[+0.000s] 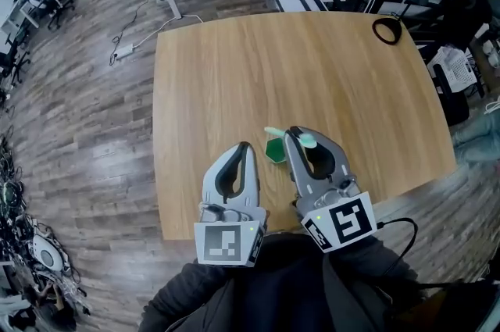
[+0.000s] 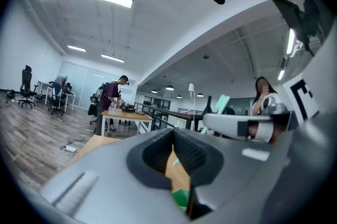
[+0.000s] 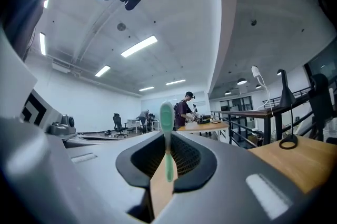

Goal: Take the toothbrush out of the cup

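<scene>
A mint-green toothbrush (image 1: 308, 141) lies crosswise in my right gripper (image 1: 295, 135), which is shut on its handle. In the right gripper view the toothbrush (image 3: 167, 133) stands upright between the jaws of that gripper (image 3: 167, 165), head on top. A small green cup (image 1: 275, 151) sits on the wooden table (image 1: 297, 73) below, between the two gripper tips; the brush is clear of it. My left gripper (image 1: 244, 148) hangs beside the cup, shut and empty. In the left gripper view the cup (image 2: 181, 199) shows through the slit of the left gripper (image 2: 176, 159), and the toothbrush (image 2: 221, 103) sticks up past the right gripper (image 2: 231, 124).
A black desk lamp (image 1: 406, 2) stands at the table's far right corner. Other desks, office chairs and people are further off across the wooden floor (image 1: 78, 127). A cable (image 1: 406, 225) trails from the right gripper near the table's front edge.
</scene>
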`<action>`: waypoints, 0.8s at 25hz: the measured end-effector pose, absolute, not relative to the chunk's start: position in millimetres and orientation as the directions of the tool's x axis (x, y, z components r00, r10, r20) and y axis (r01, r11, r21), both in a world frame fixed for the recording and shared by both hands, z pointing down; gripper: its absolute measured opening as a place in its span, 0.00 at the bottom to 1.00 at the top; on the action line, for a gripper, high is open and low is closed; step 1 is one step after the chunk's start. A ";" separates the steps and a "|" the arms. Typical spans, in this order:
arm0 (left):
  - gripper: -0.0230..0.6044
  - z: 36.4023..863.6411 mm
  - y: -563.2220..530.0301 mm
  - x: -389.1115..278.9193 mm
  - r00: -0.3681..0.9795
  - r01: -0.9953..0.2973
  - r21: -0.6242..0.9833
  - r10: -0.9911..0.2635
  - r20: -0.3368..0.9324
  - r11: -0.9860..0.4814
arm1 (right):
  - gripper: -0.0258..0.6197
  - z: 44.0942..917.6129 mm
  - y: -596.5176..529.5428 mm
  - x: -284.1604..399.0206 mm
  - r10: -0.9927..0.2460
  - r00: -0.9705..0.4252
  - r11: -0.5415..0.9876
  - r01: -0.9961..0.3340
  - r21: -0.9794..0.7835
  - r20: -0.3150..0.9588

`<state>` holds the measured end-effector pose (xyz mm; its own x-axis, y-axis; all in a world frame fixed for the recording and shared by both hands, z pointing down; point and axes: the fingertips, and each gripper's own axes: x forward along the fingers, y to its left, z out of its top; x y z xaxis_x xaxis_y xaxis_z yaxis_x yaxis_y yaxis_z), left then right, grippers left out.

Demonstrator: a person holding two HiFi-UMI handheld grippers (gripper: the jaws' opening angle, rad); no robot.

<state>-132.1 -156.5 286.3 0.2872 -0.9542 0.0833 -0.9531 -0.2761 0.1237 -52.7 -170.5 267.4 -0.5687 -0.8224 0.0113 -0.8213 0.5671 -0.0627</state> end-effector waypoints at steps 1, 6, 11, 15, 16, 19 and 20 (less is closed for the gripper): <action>0.05 282.9 -157.1 -131.2 0.289 -0.953 0.120 -0.954 0.077 -0.279 | 0.09 263.3 -170.2 -51.7 -0.823 -0.567 0.566 -0.822 -0.058 0.002; 0.05 268.8 -159.2 -116.8 0.332 -0.941 0.088 -0.942 0.041 -0.327 | 0.09 251.1 -176.1 -44.3 -0.830 -0.557 0.557 -0.828 -0.062 -0.025; 0.05 260.7 -163.5 -112.8 0.342 -0.939 0.057 -0.940 0.022 -0.340 | 0.09 247.5 -179.9 -42.2 -0.831 -0.555 0.556 -0.829 -0.065 -0.033; 0.05 260.5 -170.7 -114.1 0.330 -0.943 0.051 -0.943 0.035 -0.328 | 0.09 247.5 -185.2 -45.1 -0.820 -0.572 0.573 -0.818 -0.056 -0.027; 0.05 261.3 -172.8 -113.0 0.330 -0.943 0.053 -0.943 0.041 -0.327 | 0.09 248.0 -186.5 -45.6 -0.816 -0.578 0.578 -0.814 -0.053 -0.025; 0.05 262.5 -177.2 -111.5 0.324 -0.945 0.055 -0.945 0.047 -0.322 | 0.09 250.0 -189.6 -44.6 -0.812 -0.583 0.584 -0.810 -0.059 -0.023; 0.05 263.4 -177.0 -111.9 0.328 -0.944 0.056 -0.944 0.044 -0.326 | 0.09 250.8 -189.9 -44.8 -0.813 -0.582 0.582 -0.810 -0.063 -0.022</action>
<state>-111.9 -177.0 263.4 0.3282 -0.9436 0.0444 -0.9438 -0.3257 0.0557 -44.8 -189.9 250.8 -0.5823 -0.8127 -0.0219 -0.8104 0.5824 -0.0634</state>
